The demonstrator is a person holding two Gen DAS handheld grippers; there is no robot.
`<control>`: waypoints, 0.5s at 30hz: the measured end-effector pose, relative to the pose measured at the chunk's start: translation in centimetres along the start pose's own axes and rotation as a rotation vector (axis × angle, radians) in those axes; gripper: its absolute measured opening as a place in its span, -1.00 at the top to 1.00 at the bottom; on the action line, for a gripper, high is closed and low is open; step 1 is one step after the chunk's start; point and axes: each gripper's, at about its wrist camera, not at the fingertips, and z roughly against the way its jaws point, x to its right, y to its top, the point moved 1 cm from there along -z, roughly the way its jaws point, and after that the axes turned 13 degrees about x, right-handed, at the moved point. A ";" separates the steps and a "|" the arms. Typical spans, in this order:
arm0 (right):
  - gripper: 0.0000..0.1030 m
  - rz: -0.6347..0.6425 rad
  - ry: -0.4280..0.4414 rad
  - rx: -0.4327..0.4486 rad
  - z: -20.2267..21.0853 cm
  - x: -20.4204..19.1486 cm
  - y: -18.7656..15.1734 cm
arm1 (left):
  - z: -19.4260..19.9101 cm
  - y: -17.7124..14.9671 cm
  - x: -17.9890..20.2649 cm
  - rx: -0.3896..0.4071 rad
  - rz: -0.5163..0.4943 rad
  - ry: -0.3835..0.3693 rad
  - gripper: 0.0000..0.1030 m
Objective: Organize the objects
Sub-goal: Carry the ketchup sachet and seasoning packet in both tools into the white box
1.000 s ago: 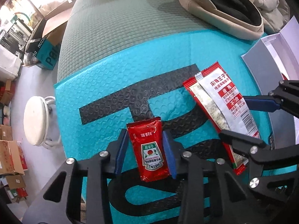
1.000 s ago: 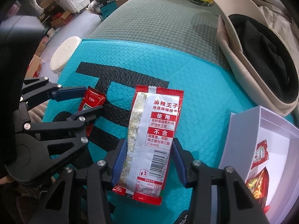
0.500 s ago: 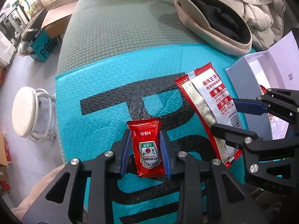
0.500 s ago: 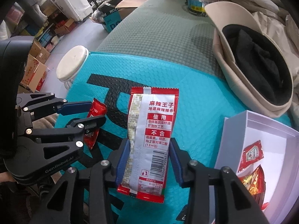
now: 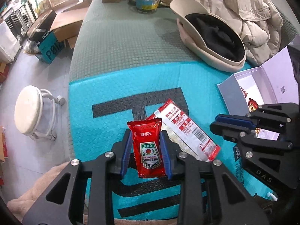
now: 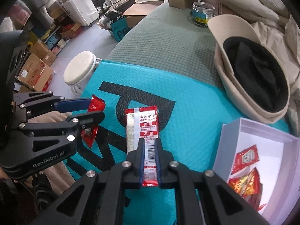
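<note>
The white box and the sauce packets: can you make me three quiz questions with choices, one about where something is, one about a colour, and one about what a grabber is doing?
1. Where is the white box?
A. on the stool
B. at the teal mat's right edge
C. inside the hat

2. What colour is the ketchup packet?
A. red
B. green
C. yellow

3. What is the right gripper doing?
A. open wide
B. holding the jar
C. shut on the long snack packet

Answers:
1 B, it sits right of the teal mat.
2 A, red with a tomato label.
3 C, both pads squeeze the packet's barcode end.
</note>
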 end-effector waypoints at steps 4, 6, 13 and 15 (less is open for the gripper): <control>0.67 -0.013 0.011 -0.031 -0.8 -0.1 -0.7 | -0.5 -0.6 -0.7 -0.016 0.028 0.000 0.44; 0.19 0.004 0.004 -0.071 -2.0 -0.4 -1.2 | -0.6 -0.8 -0.9 -0.023 0.037 0.001 0.44; -0.21 0.028 0.019 -0.093 -4.6 -0.9 -1.3 | -1.4 -1.2 -1.7 -0.053 0.061 0.023 0.44; -0.21 0.044 0.018 -0.124 -5.4 -1.1 -1.4 | -1.7 -1.3 -1.9 -0.062 0.064 0.030 0.44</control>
